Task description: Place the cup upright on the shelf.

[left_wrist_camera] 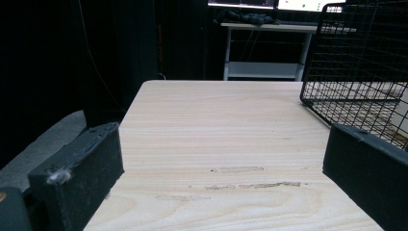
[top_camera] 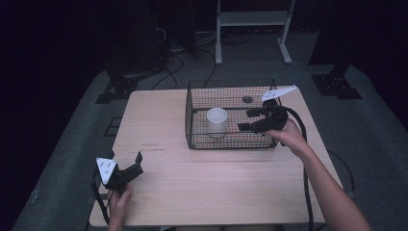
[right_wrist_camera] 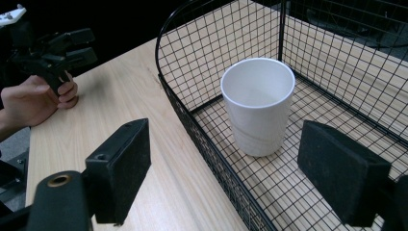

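Observation:
A white cup [top_camera: 216, 121] stands upright inside a black wire basket [top_camera: 226, 142] on the wooden table [top_camera: 159, 120]. My right gripper [top_camera: 244, 120] hovers over the basket's right side and points at the cup, with its jaws open. In the right gripper view the cup [right_wrist_camera: 258, 103] sits a little ahead of the right gripper [right_wrist_camera: 228, 163], untouched. One jaw hangs outside the basket wall [right_wrist_camera: 192, 57] and the other over the inside. My left gripper [top_camera: 126, 158] rests open near the table's front left corner. In the left gripper view only bare tabletop lies between the left gripper's [left_wrist_camera: 221, 159] jaws.
The basket [left_wrist_camera: 356, 57] rises at the right of the left gripper view. A white metal stand [top_camera: 252, 19] and cables lie on the dark floor behind the table. The person's hand holding the left gripper [right_wrist_camera: 79, 45] appears far off in the right gripper view.

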A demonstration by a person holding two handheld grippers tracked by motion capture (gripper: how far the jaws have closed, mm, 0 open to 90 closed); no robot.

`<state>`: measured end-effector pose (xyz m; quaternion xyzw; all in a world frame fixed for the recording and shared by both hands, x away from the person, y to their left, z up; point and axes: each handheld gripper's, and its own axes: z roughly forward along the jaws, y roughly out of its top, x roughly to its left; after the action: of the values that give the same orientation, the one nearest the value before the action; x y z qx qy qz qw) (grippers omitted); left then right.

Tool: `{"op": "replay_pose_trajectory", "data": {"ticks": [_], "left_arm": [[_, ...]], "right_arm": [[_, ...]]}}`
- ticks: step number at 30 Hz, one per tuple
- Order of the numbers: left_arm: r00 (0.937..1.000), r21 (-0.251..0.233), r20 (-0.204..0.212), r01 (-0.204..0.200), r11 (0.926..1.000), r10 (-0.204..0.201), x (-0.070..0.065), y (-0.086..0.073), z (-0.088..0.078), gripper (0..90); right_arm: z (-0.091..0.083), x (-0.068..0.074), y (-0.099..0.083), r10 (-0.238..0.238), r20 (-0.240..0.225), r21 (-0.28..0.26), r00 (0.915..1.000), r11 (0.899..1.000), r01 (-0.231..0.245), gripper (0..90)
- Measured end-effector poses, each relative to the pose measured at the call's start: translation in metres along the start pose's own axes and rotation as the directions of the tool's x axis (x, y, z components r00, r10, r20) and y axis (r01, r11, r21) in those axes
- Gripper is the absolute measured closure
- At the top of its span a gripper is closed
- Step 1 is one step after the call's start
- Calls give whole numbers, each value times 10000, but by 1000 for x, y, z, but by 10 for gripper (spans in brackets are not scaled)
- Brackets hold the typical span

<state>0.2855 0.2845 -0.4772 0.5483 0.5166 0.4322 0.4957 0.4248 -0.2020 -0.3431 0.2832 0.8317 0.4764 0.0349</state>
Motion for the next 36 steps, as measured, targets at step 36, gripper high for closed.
{"op": "replay_pose_trajectory", "data": {"ticks": [36], "left_arm": [[10000, 21, 0, -43, 10000, 43, 0, 0, 0, 0]], "right_arm": [[-24, 19, -54, 50, -250, -247, 9997, 9997, -56, 183]]}}
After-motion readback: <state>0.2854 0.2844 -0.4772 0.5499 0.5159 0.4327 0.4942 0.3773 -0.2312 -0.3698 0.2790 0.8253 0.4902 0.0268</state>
